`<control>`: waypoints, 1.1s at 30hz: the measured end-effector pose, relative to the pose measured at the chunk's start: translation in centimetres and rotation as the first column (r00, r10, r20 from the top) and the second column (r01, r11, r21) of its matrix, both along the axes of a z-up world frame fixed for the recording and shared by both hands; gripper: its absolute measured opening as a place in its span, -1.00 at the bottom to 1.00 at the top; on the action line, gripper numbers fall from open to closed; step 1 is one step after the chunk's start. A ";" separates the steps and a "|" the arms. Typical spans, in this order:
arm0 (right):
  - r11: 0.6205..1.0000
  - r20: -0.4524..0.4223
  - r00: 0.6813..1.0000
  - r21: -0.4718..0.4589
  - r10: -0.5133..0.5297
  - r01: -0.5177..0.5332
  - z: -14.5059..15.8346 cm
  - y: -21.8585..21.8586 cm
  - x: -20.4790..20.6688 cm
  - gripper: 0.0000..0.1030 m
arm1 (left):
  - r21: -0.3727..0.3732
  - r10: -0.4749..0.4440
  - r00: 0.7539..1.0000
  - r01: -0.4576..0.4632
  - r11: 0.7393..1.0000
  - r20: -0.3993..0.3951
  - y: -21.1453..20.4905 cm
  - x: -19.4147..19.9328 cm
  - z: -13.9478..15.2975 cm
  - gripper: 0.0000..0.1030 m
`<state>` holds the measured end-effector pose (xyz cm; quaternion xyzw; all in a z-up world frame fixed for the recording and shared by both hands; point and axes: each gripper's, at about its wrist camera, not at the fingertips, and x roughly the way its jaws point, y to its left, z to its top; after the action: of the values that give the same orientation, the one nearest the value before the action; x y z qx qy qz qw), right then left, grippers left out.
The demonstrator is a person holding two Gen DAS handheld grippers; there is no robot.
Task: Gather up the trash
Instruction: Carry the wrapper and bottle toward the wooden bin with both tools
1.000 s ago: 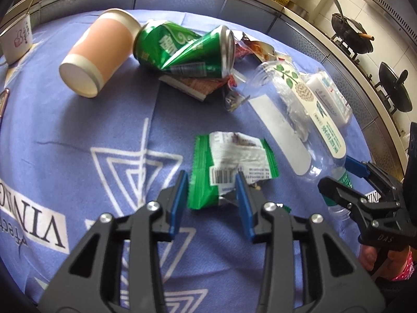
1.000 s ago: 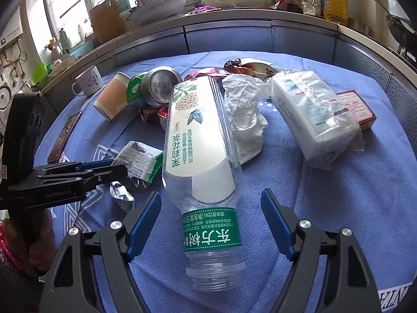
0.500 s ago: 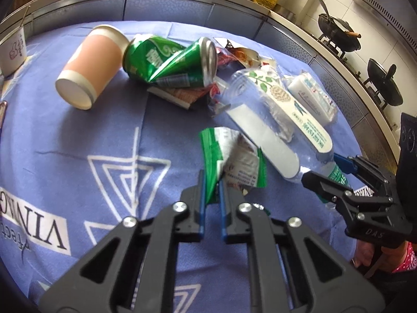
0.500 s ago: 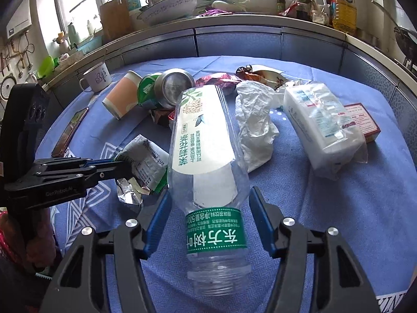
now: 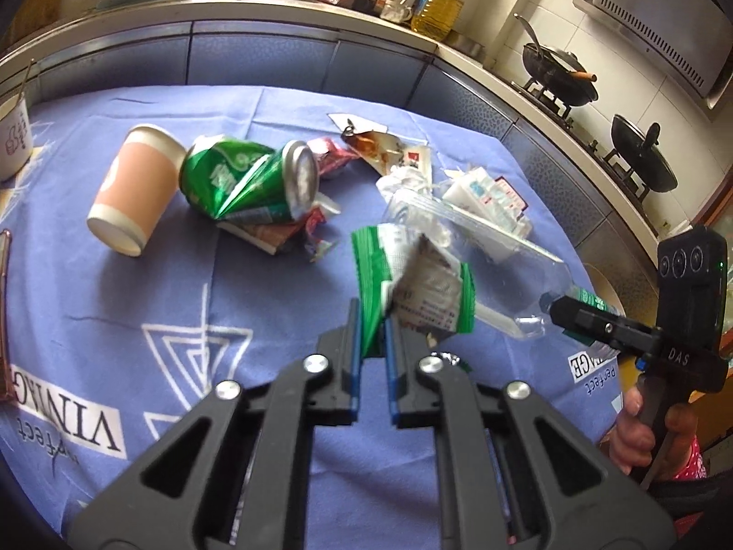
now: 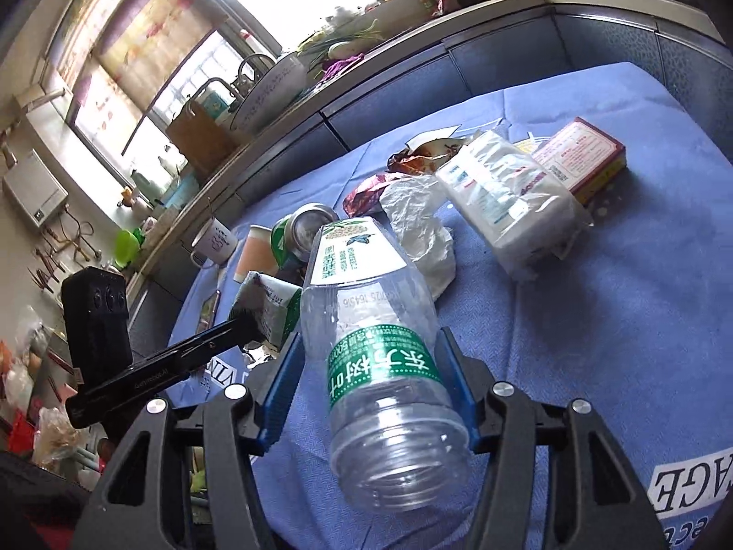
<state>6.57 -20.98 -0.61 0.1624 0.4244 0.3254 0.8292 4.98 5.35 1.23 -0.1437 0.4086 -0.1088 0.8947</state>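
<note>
1. Green foil of the wrapper [image 5: 403, 284] is pinched in the left claw [image 5: 372, 334], jaws nearly together. A second ago it lay flat on the table [image 5: 137, 302] between wide jaws; now it hangs clear of the cloth, folded and crumpled.
2. Further left on the table, at about 10 o'clock from that claw, the paper cup [image 5: 133, 192] and the crushed green can [image 5: 243, 183] lie on their sides, touching, as before.
3. Centre and 12 o'clock: torn packets [image 5: 385, 151] and a tissue pack [image 5: 485, 192] are not picked up yet.
4. To the right, the right claw [image 6: 373, 389] grips the clear plastic bottle [image 6: 366, 311] at its green neck label, blue pads pressed on both sides. One second earlier its jaws stood wide around the bottle on the cloth; now the bottle is tilted up, base away, open mouth toward the camera.
5. Judgement: both pieces are secured and raised, so carrying them to a bin comes next; no bin is visible. The wrapper's thin fold could slip.
</note>
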 end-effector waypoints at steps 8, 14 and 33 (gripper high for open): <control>0.994 -0.019 0.998 0.083 -0.067 0.069 0.3 -4.5 -0.4 -0.23 | 0.029 -0.063 0.998 0.063 0.998 0.024 -3.6 1.2 1.8 -0.84; 0.981 -0.020 0.997 0.179 -0.072 0.075 0.8 -7.0 -1.0 -0.23 | 0.063 -0.126 0.991 0.122 0.990 0.053 -6.7 1.9 3.5 -0.84; 0.854 0.071 0.883 0.299 -0.464 0.425 3.4 -25.4 -5.1 -0.23 | 0.115 -0.398 0.913 0.387 0.915 0.095 -21.7 7.8 7.4 -0.84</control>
<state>1.47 -46.43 2.78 0.3463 0.2664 0.1910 0.8790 12.75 -16.36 8.60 -0.0101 0.3809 -0.2752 0.8827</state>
